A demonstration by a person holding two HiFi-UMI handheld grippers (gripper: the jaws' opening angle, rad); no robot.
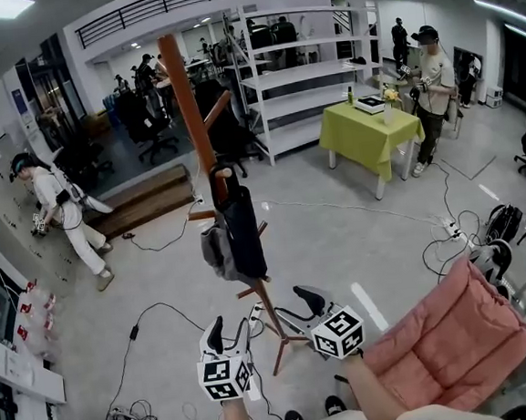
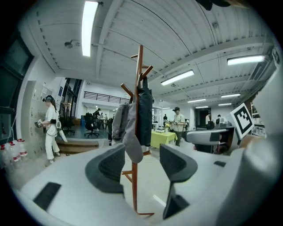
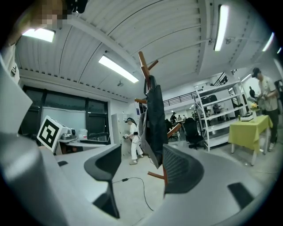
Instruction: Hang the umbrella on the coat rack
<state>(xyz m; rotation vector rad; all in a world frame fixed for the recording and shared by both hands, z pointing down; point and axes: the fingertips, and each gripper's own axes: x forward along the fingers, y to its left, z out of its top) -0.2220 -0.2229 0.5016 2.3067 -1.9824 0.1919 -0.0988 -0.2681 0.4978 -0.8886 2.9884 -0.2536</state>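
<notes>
Left claw [image 2: 141, 164]: jaws wide apart, nothing gripped.
Right claw [image 3: 140, 167]: jaws wide apart, nothing gripped.
Dark folded umbrella [image 1: 244, 229]: hanging on brown wooden coat rack [image 1: 187, 110], ahead of both claws, untouched by either.

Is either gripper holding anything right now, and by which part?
Nothing held: left gripper and right gripper stand open, empty; the umbrella hangs on the coat rack.
</notes>
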